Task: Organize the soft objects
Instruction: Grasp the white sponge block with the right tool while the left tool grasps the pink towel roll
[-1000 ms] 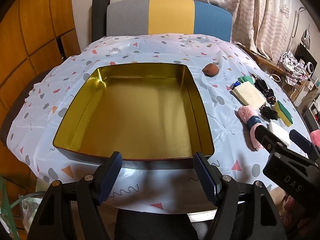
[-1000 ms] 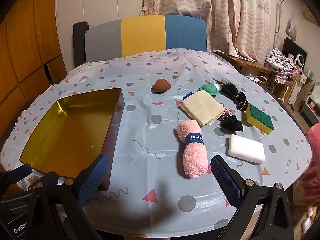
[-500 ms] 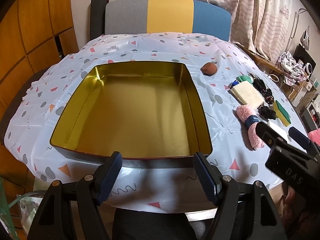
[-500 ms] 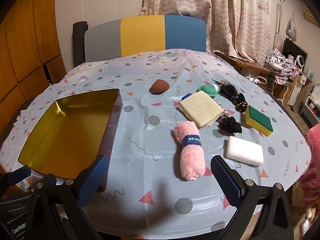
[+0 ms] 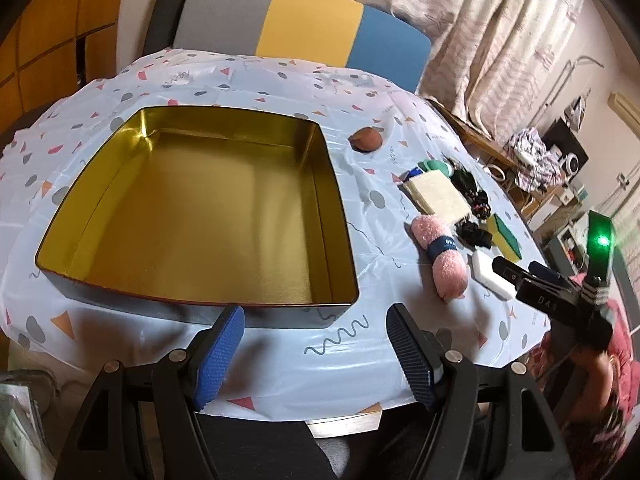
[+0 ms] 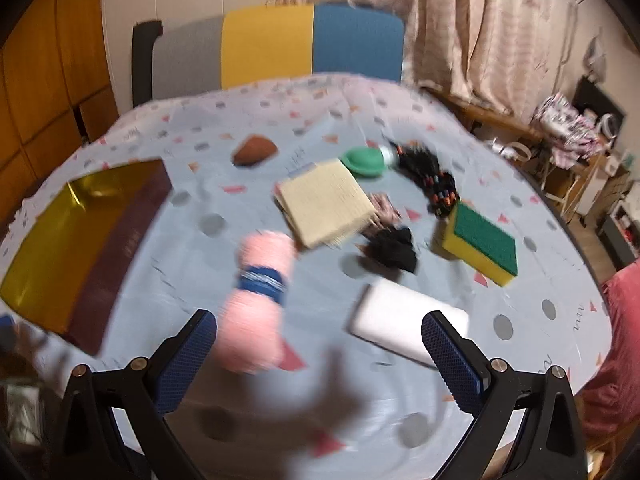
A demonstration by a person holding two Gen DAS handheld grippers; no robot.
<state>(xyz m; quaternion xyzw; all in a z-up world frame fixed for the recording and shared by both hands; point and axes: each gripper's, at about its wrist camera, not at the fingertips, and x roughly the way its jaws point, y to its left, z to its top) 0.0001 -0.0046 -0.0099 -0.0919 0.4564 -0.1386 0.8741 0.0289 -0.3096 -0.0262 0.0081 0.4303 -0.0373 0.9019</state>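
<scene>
On the confetti-print tablecloth [image 6: 248, 128], our soft stuff sits beside the gold tin [image 5: 192, 216].
We've got the fluffy pink rolled towel [image 6: 260, 296] with its navy band just ahead of the right gripper [image 6: 320, 356], jaws spread, nothing held; left gripper [image 5: 316, 352] likewise gapes.

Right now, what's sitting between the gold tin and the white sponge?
The rolled pink towel lies between the gold tin and the white sponge, clearest in the left wrist view.

The right gripper [image 6: 320, 354] hangs with jaws apart over the blurred pink towel roll [image 6: 258, 300] and white sponge [image 6: 404, 326].
</scene>
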